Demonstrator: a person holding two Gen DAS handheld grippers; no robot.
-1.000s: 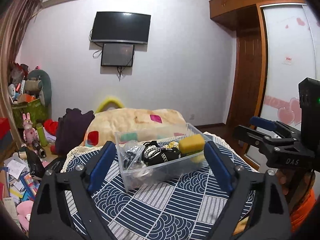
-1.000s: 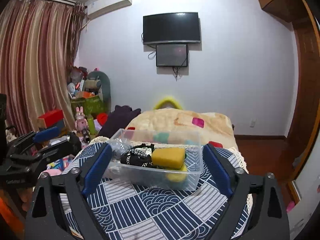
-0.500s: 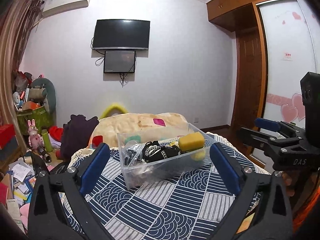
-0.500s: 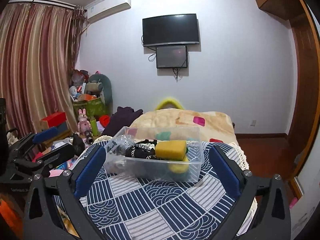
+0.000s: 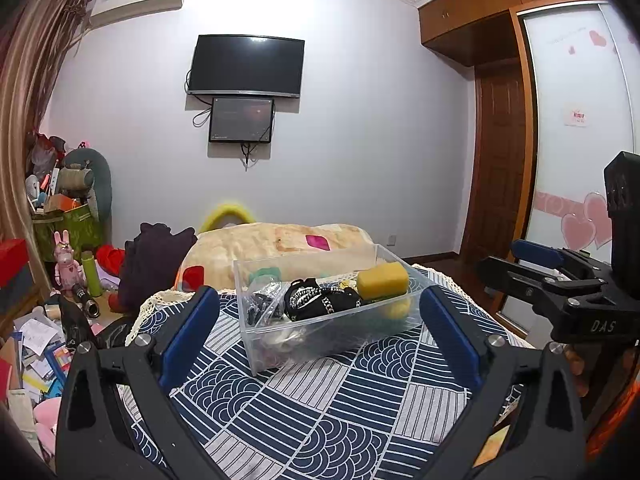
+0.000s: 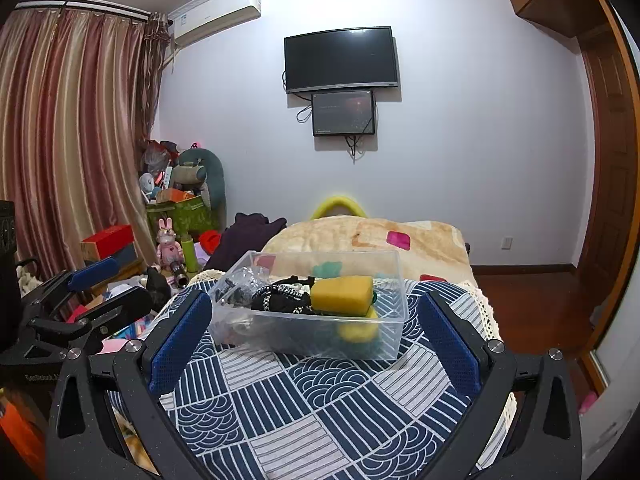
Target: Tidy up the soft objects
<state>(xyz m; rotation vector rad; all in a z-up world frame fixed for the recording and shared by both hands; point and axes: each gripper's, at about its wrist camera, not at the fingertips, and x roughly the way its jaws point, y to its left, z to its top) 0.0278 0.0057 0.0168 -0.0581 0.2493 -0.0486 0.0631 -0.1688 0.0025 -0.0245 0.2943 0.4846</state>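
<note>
The bin (image 5: 328, 312) sits on the patterned cloth (image 5: 320, 412) of the desk, already stuffed: a yellow sponge (image 5: 382, 280) rides on top at the bin's right end, a black strap (image 5: 320, 300) with white stitching lies left of the sponge, and a clear bag (image 5: 262, 300) of dark bits fills the left end. A second yellow piece (image 6: 358, 328) shows through the wall under the sponge.

The left gripper (image 5: 320, 332) hovers before the bin with its fingers (image 5: 188, 336) spread wide and nothing between them. The right gripper (image 6: 316, 332) does the same, fingers spread, empty, the bin framed between them.

Risks, as I judge them:
- The sponge stands proud of the rim. A finger brushing it on the way in could tip it over the bin's far wall toward the bed (image 5: 280, 244) behind.
- The bin looks light and the cloth is loose. A push on its near wall may slide it, or ruck the cloth, toward the lace edge (image 6: 480, 300) right of the bin.
- The strap is looped. Lifting one item could drag it or the bag out with it.
- The two grippers hang near each other in front of the bin; both reaching at once could clash
</note>
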